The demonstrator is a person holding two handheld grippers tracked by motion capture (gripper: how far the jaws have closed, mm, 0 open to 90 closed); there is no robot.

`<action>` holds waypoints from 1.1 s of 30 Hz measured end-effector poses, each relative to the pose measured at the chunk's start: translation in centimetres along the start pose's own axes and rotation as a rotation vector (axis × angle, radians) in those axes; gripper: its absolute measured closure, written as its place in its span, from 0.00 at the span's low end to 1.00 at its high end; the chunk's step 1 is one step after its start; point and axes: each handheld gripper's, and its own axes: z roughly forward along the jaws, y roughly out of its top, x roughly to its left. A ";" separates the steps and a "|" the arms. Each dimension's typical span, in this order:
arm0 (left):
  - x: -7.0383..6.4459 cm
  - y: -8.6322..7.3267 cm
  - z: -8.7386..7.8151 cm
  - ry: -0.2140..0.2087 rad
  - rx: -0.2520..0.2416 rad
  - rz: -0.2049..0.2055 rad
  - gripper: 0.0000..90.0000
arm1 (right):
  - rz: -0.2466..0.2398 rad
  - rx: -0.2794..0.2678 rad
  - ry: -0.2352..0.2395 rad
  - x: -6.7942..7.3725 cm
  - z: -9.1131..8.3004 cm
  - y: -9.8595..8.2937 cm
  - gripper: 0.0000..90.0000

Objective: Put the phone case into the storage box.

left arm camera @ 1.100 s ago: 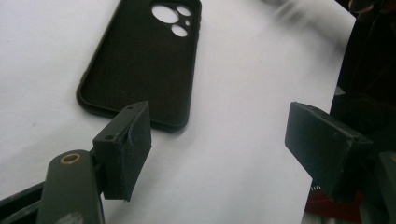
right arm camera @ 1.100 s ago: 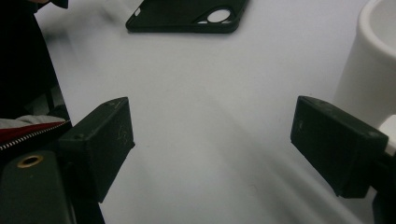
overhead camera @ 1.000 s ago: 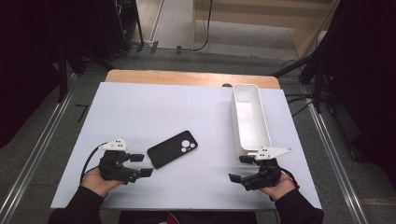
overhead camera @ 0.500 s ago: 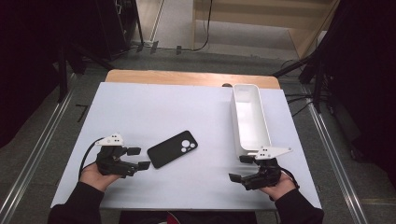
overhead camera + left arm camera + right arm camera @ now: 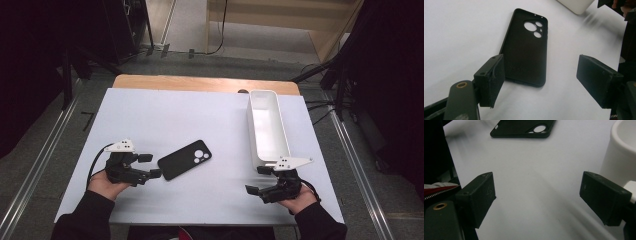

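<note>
Phone case (image 5: 184, 159) lies hollow side up near the table's (image 5: 165, 115) middle; the left gripper view shows its empty camera cutouts. Left gripper (image 5: 148, 165), jaws apart, straddles its near-left end. Right gripper (image 5: 257, 180) gapes beside white bin (image 5: 268, 125).

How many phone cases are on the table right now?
1: a black phone case lies flat near the table's front left, just ahead of the open left gripper.

One black phone case (image 5: 184, 159) lies on the desk (image 5: 165, 115); one long white bin (image 5: 267, 125) stands there too; two claws are present, the left claw (image 5: 148, 165) and the right claw (image 5: 256, 180), one per hand.
</note>
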 end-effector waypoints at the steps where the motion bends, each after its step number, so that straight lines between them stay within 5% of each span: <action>1: 0.0 0.1 0.1 0.005 -0.001 -0.004 0.25 | 0.000 -0.001 0.000 0.0 0.0 0.0 0.13; 33: 0.7 3.5 2.5 -0.018 0.018 0.037 0.25 | 0.009 0.005 0.010 -0.1 -0.1 -0.1 0.13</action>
